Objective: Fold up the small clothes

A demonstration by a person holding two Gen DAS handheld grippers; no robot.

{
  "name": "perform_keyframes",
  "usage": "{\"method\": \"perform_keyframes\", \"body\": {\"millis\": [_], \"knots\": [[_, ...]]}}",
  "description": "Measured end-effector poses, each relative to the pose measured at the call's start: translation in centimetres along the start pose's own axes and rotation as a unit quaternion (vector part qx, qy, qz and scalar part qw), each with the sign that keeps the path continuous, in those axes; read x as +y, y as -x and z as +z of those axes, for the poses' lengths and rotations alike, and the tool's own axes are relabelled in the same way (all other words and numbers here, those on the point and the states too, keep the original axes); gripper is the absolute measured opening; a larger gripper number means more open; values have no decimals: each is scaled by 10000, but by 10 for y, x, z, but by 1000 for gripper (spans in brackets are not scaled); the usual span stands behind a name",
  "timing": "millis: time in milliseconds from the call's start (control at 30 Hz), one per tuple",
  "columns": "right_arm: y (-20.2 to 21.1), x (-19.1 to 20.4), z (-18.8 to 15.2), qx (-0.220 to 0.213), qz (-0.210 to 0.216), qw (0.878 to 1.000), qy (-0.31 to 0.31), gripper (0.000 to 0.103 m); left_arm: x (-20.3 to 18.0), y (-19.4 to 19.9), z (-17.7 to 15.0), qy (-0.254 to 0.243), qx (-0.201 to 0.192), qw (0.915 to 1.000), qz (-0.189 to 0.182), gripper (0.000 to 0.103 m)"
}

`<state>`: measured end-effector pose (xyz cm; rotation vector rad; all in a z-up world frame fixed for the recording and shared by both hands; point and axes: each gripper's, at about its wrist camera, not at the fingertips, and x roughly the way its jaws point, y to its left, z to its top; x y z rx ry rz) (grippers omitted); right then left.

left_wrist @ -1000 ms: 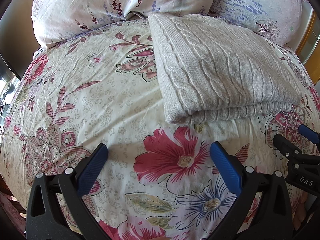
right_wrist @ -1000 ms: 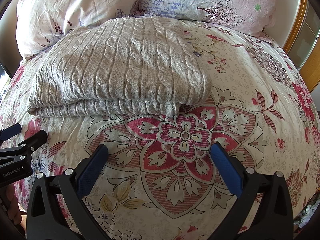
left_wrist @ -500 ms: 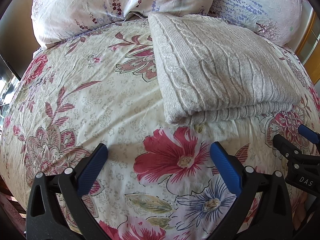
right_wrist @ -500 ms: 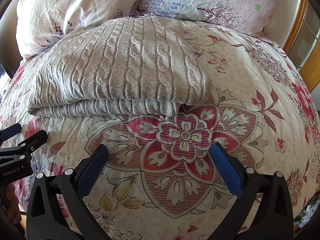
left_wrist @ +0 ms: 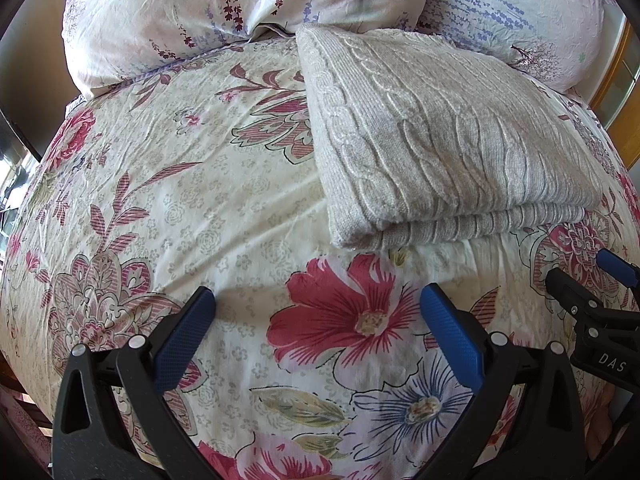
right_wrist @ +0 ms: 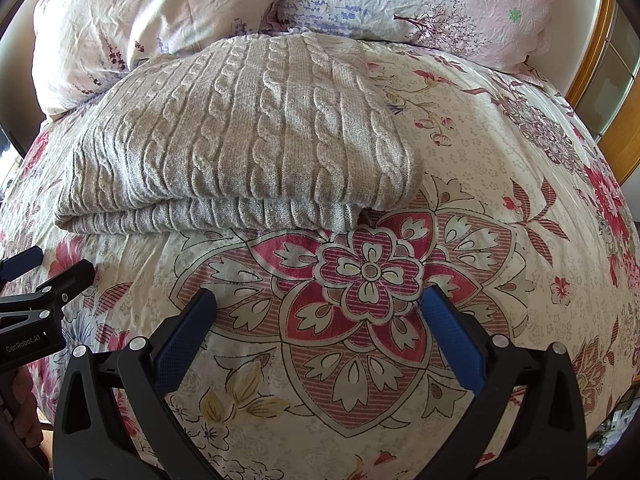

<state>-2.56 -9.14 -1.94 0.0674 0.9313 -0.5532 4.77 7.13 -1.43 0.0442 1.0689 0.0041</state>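
1. Your left gripper (left_wrist: 318, 312) sits at the bottom of the left wrist view, its blue-padded fingers (left_wrist: 186, 334) spread wide with nothing between them, above the floral bedspread (left_wrist: 160, 200).
2. Your right gripper (right_wrist: 320, 312) is the same in the right wrist view: fingers (right_wrist: 452, 340) wide apart, holding nothing, over a large red flower print.
3. Each gripper shows at the lower edge of the other's view, beside it and apart from the knit.
4. The folded grey cable-knit sweater (right_wrist: 240, 140) lies flat on the bedspread, upper centre-left in the right view and upper right in the left view, clear of both grippers.
5. Two floral pillows (left_wrist: 208, 12) fill the top of both frames; the sweater's far edge reaches them.
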Motion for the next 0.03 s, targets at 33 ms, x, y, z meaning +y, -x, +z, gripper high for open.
{"method": "perform_keyframes", "body": {"millis": [33], "knots": [[0,0,0,1,0,10000,0,102,0,0,0,2,0,10000,0,101]]}}
